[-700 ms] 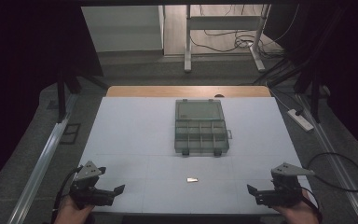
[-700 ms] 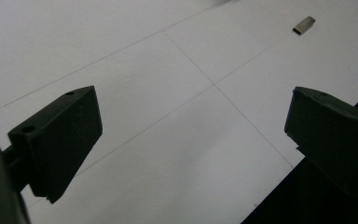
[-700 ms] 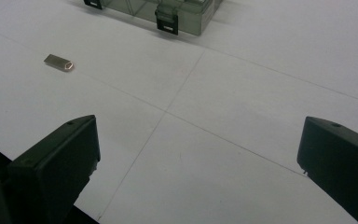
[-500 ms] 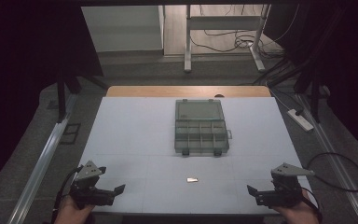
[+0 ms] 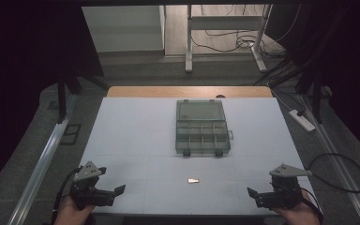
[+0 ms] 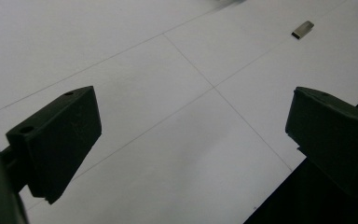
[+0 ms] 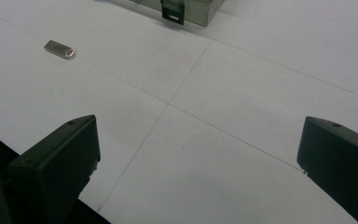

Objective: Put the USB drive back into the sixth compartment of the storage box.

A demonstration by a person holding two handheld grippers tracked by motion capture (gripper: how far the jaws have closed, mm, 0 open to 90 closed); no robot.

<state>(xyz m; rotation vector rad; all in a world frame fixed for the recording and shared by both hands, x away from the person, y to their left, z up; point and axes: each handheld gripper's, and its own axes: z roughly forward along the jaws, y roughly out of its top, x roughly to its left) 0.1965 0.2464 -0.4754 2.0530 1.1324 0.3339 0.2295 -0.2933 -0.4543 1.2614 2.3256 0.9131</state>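
Both the left gripper (image 5: 104,194) and the right gripper (image 5: 267,197) are spread and empty at the near edge, and the small flat tab (image 5: 193,180), lying between them before the box (image 5: 202,127), may slide away if pinched carelessly.

Box (image 5: 201,128) mid-surface (image 5: 131,136), toward far edge. Small tab (image 5: 193,180) in front of it, between left tongs (image 5: 115,192) and right tongs (image 5: 255,194) at near corners.

Quick count: one clear grey plastic compartment box (image 5: 202,127), one small flat metal tab (image 5: 193,180), one white table mat (image 5: 136,140), and two black two-jaw grippers, the left gripper (image 5: 108,194) and the right gripper (image 5: 260,197).
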